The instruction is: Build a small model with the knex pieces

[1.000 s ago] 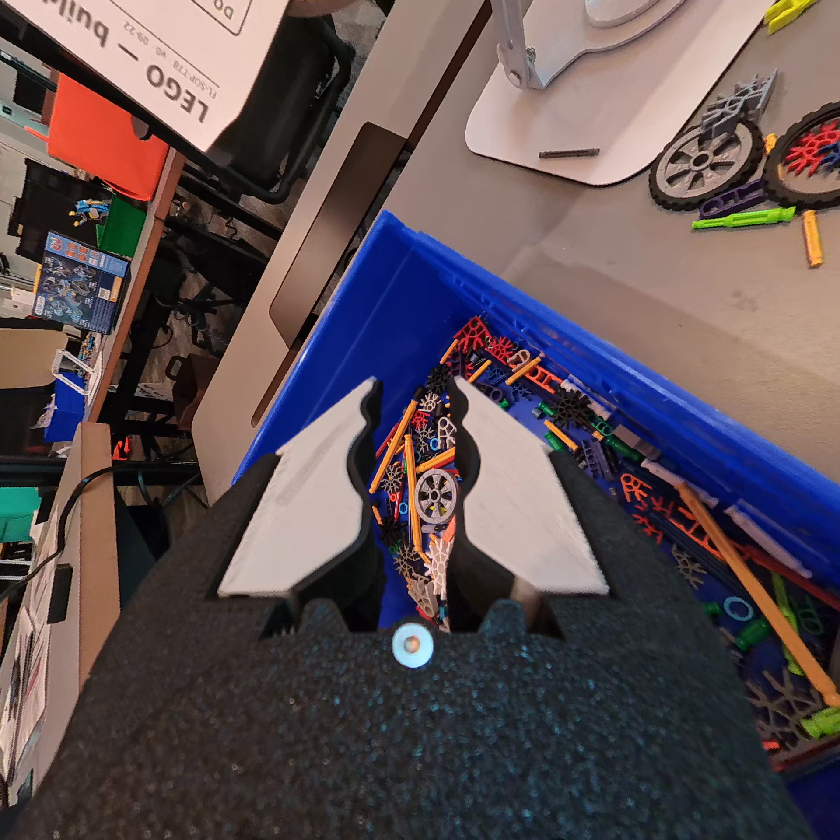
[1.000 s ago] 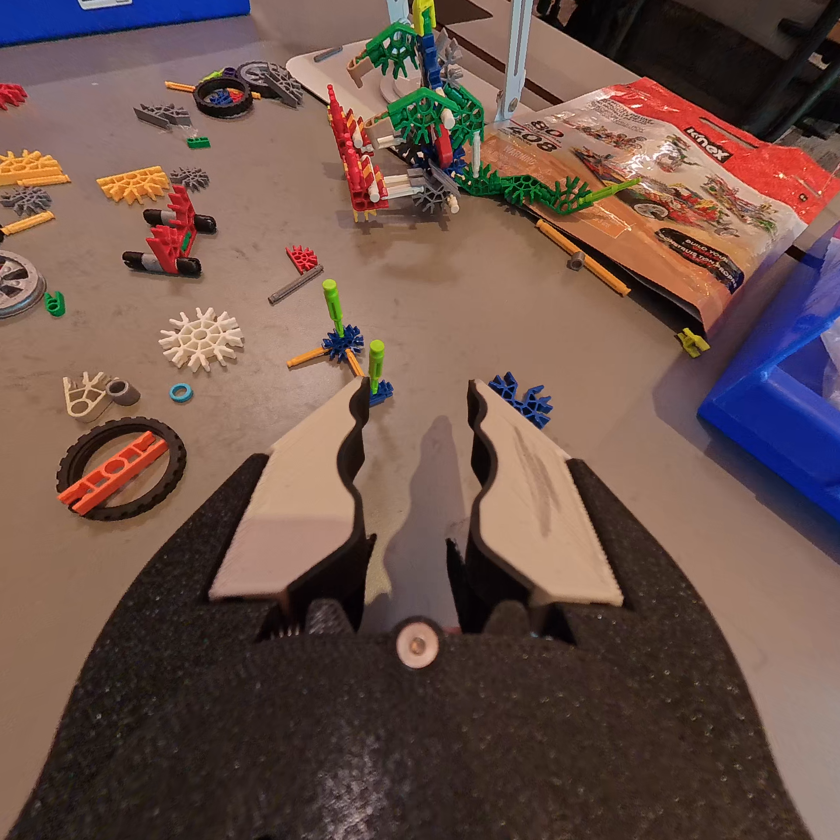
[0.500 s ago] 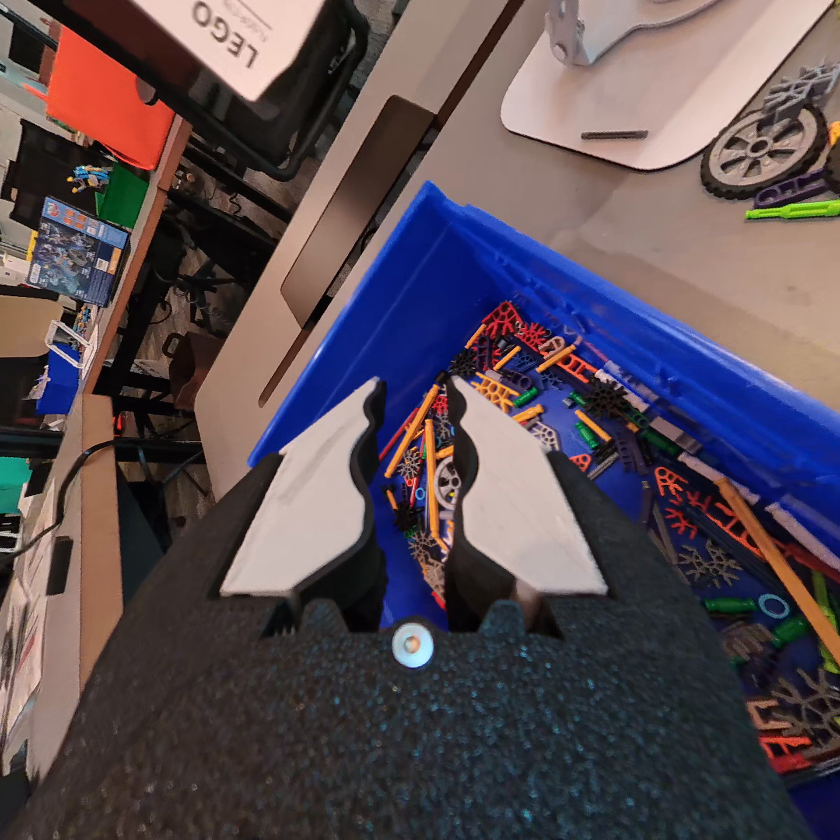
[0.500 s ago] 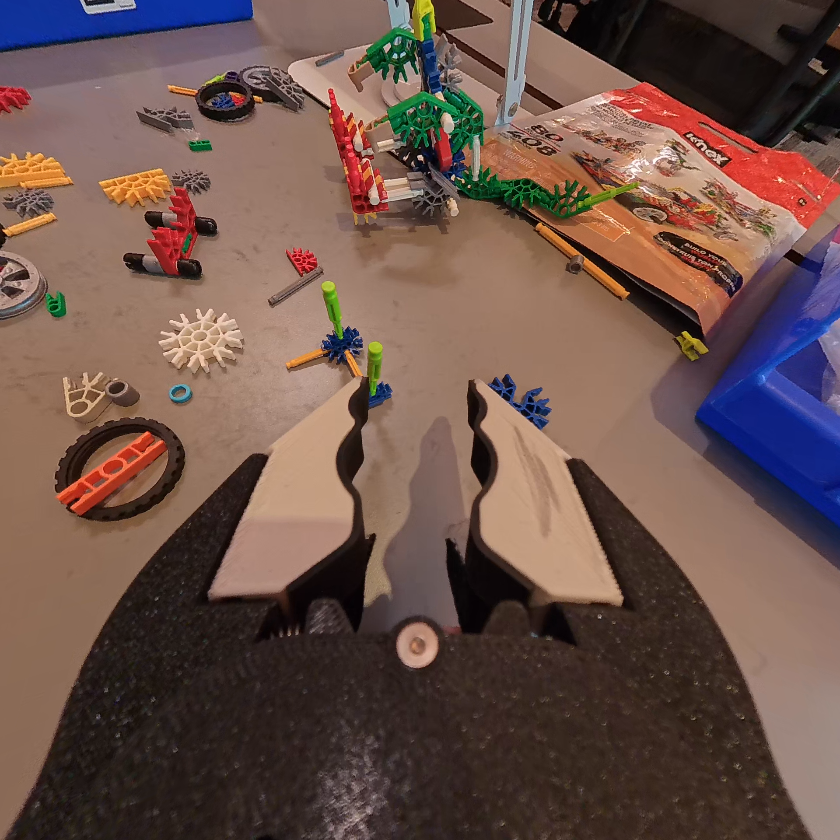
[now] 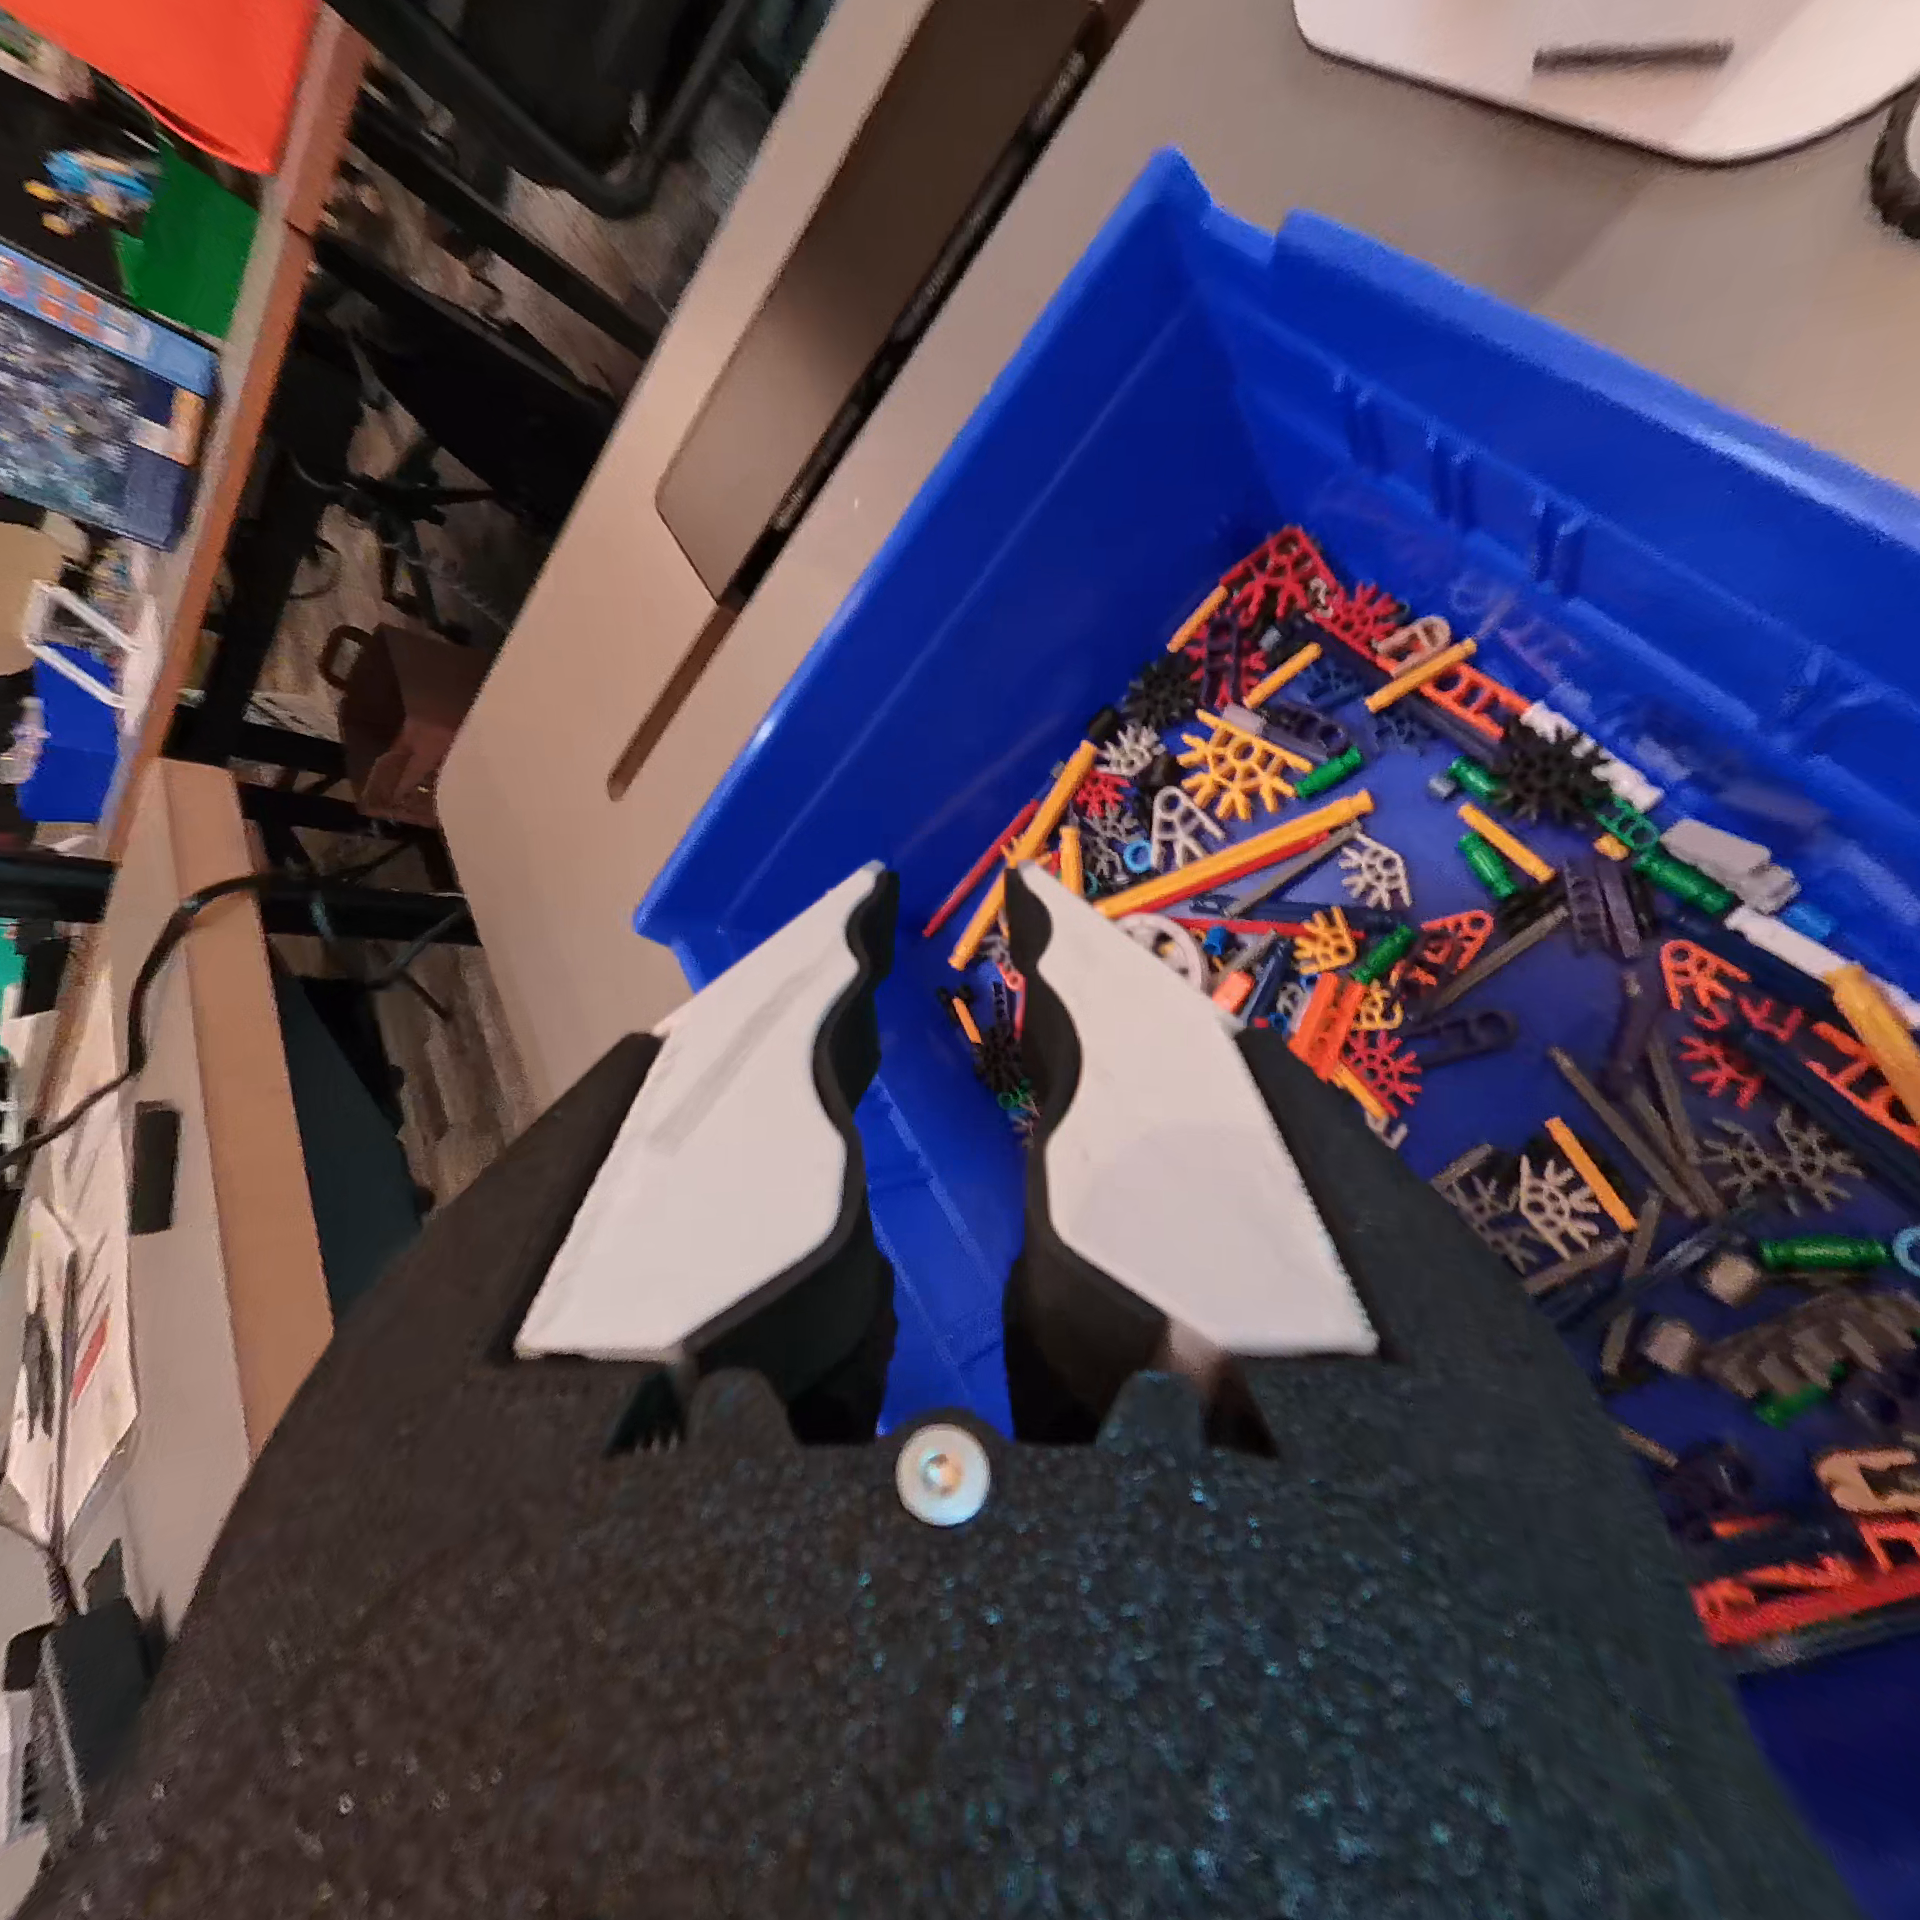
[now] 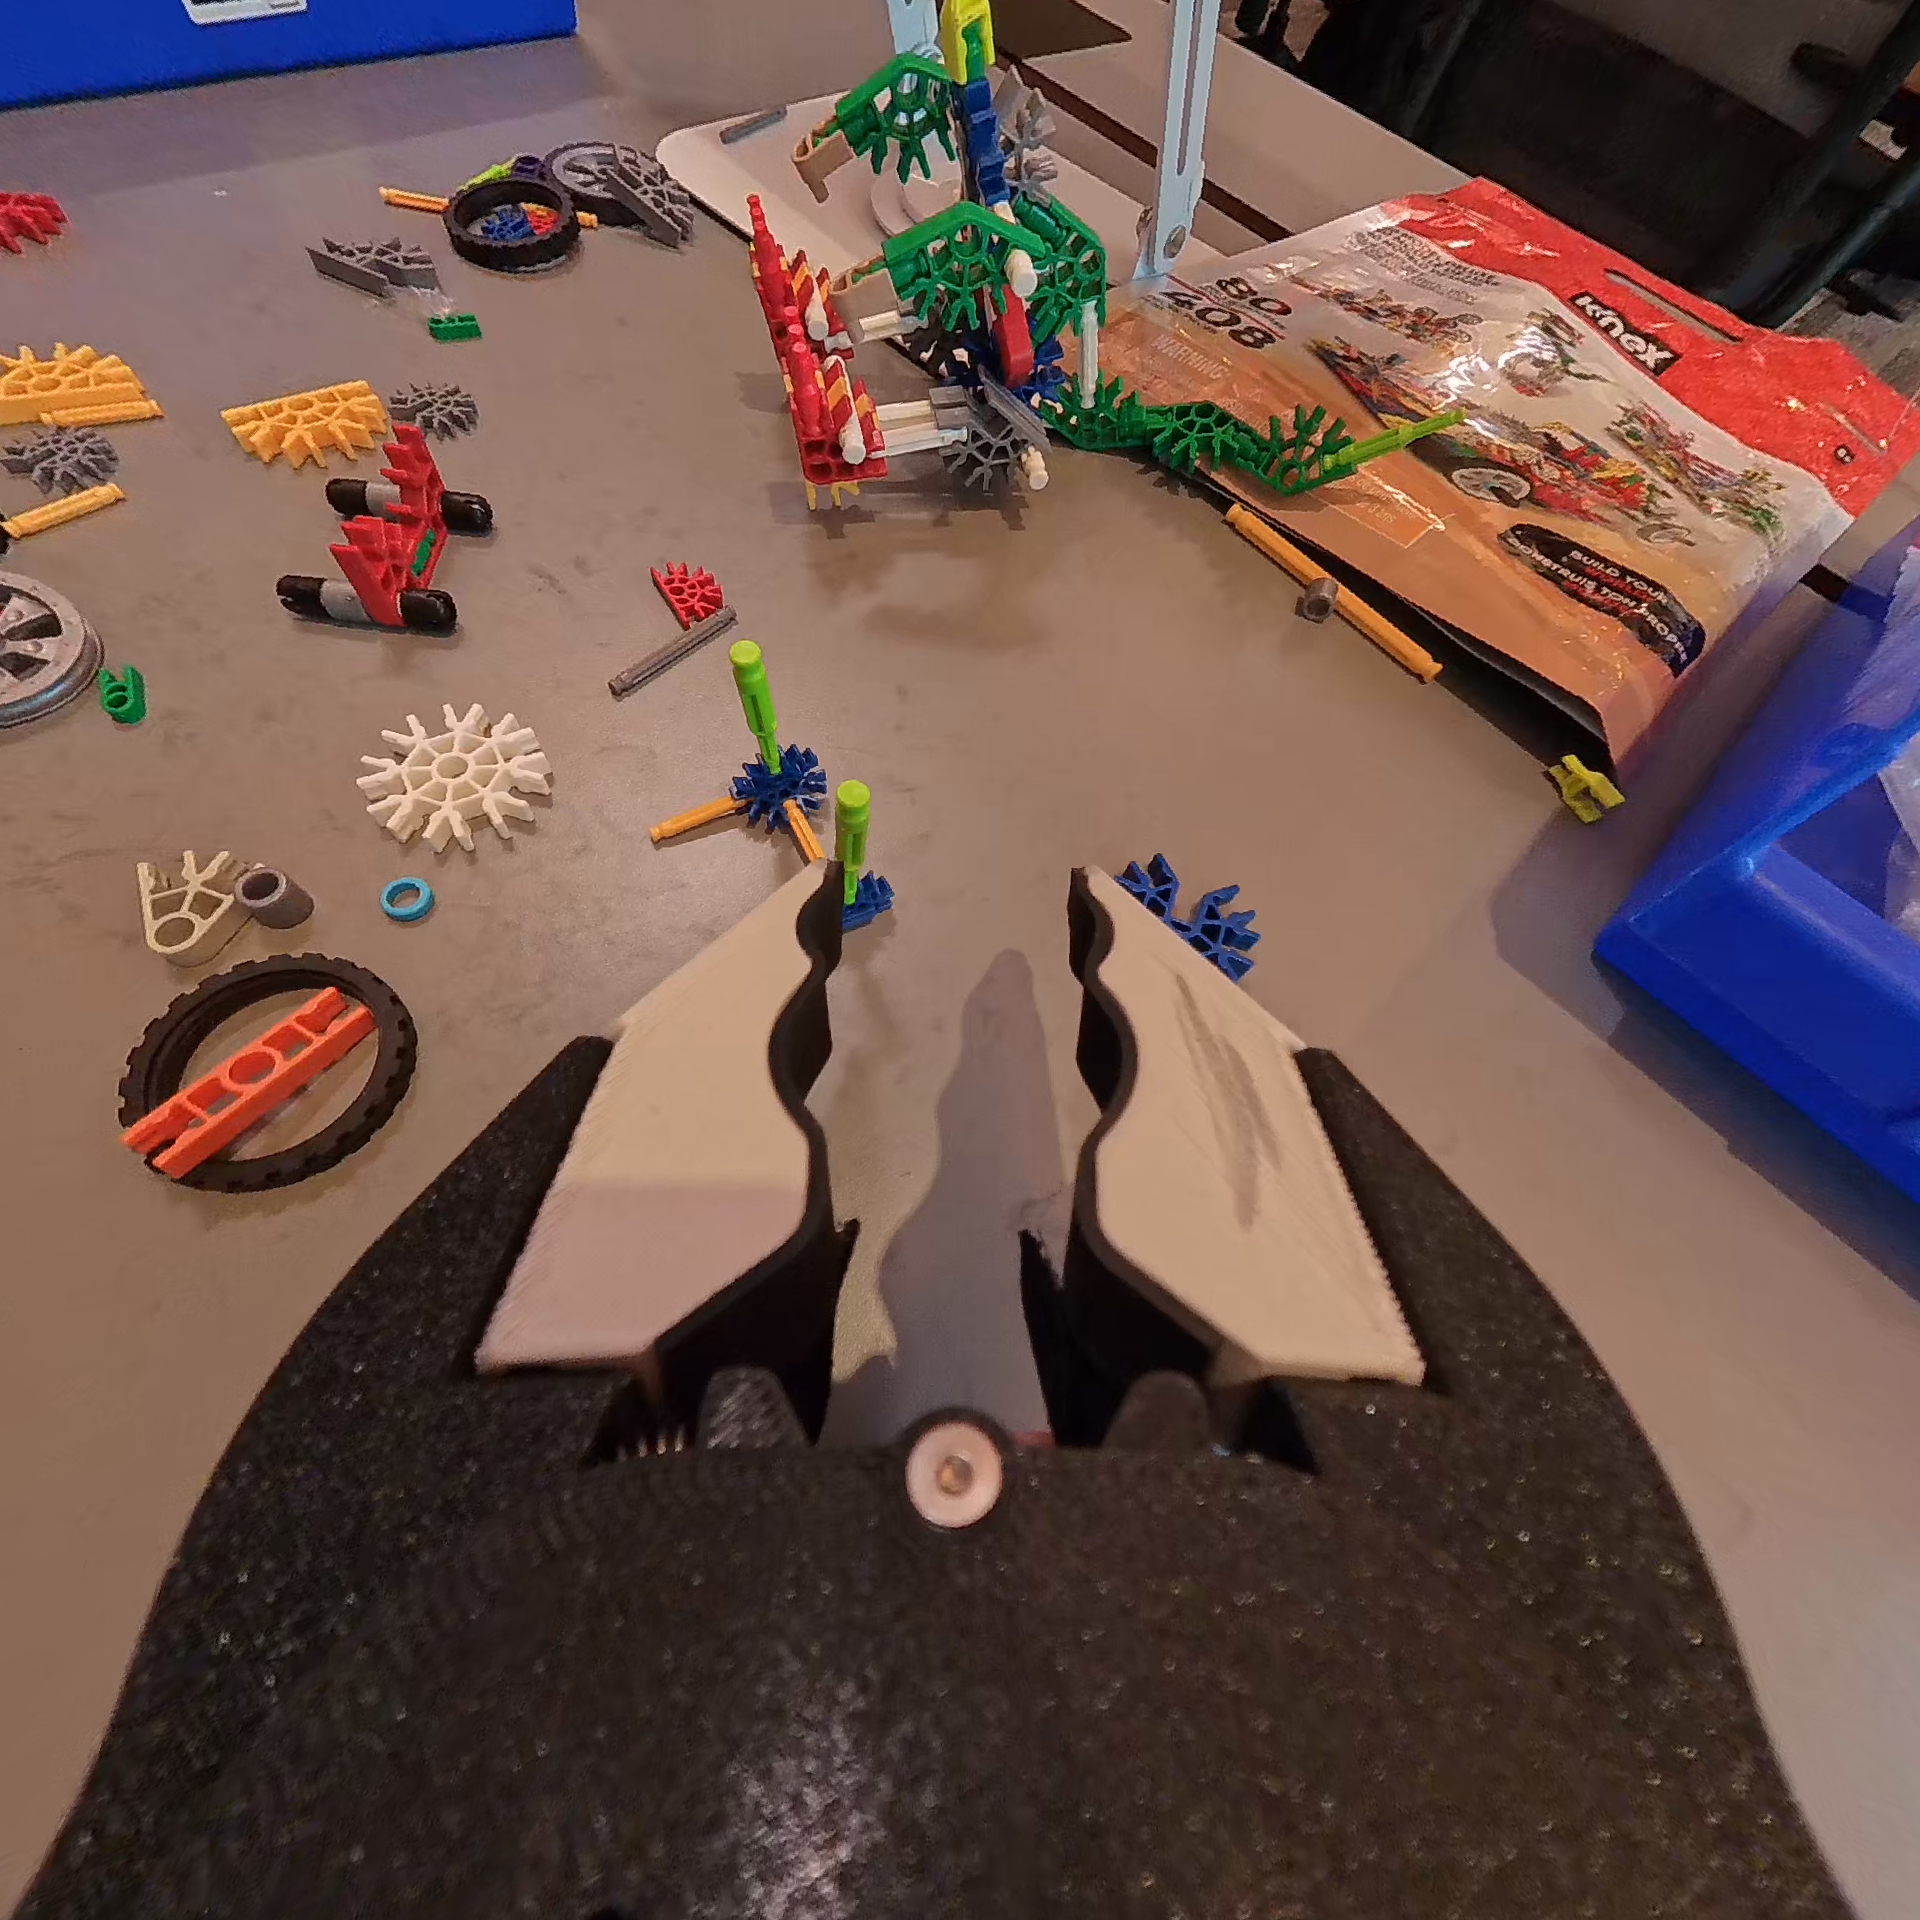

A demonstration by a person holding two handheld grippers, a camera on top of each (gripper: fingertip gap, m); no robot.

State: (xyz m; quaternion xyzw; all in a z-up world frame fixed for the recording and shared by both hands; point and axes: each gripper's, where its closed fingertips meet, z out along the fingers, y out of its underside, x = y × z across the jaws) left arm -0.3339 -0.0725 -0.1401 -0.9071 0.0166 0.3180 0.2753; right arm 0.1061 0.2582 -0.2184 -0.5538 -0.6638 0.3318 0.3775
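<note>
While we look along both grippers, the grey tabletop (image 6: 1039, 665) spreads beneath everything. On it in the left wrist view stands a big blue bin (image 5: 997, 582), its floor littered with small construction-toy rods and connectors (image 5: 1351, 894). Our left gripper (image 5: 948, 904) hangs over the bin's near corner, jaws parted by a narrow gap and holding nothing; an orange rod (image 5: 1023, 842) lies in the bin just past the tips.

In the right wrist view a red printed toy bag (image 6: 1558, 416) lies at the far right, with a second blue bin's corner (image 6: 1766, 987) nearer us. Beside the bag stands a partly built model of green, red and blue pieces (image 6: 956, 343). Our right gripper (image 6: 951, 894) sits low over bare tabletop, jaws apart and empty. A blue connector (image 6: 1195, 920) lies just beside the right tip; a blue connector cluster with upright green rods (image 6: 790, 779) stands just by the left tip. Farther left lie a white snowflake connector (image 6: 452, 774) and a black tyre ring around an orange piece (image 6: 265, 1070).
</note>
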